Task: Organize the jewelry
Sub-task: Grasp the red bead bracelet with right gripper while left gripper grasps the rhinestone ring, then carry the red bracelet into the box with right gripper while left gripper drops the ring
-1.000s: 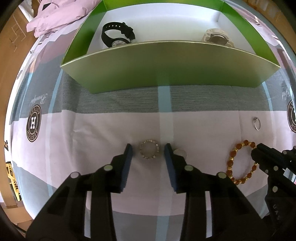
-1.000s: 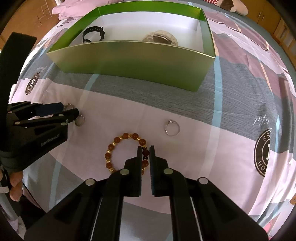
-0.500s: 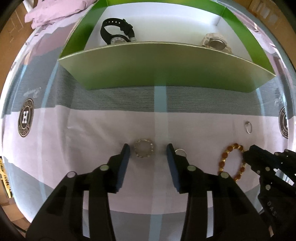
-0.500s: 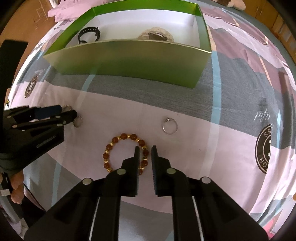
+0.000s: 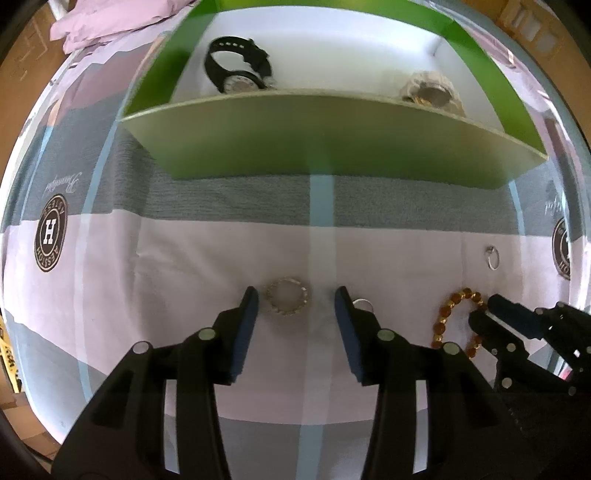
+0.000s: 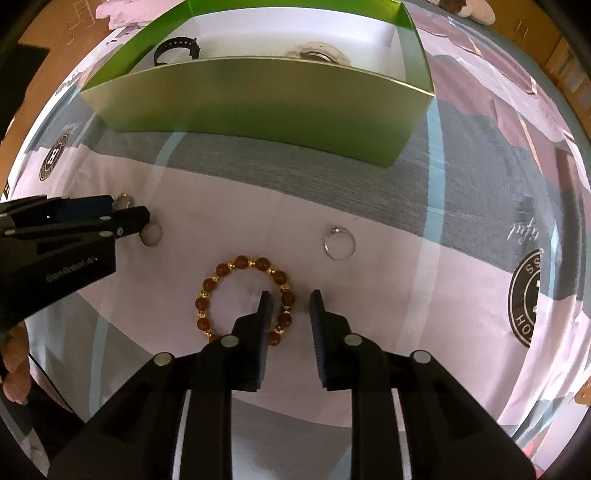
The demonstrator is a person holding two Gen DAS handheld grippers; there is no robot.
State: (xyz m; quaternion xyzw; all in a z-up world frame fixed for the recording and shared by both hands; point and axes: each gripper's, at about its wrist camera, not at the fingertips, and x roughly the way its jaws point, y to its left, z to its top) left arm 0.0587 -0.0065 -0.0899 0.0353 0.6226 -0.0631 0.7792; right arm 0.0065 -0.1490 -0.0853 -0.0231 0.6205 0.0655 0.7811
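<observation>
Both hand-held grippers, left (image 5: 295, 301) and right (image 6: 290, 299), opening over patterned bedsheet (image 5: 184, 258).

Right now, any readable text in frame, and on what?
"GenRobot.AI": body of the left tongs, jaws opening, studded ring between them.
"H": round badge on the sheet.
Badge rim lettering and cursive script: too blurred to read.

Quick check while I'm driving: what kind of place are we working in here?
Most likely a bedroom at home: the jewelry lies on a printed bedsheet, a folded pink cloth sits at its far edge, and the green box resting on the sheet holds watches.
</observation>
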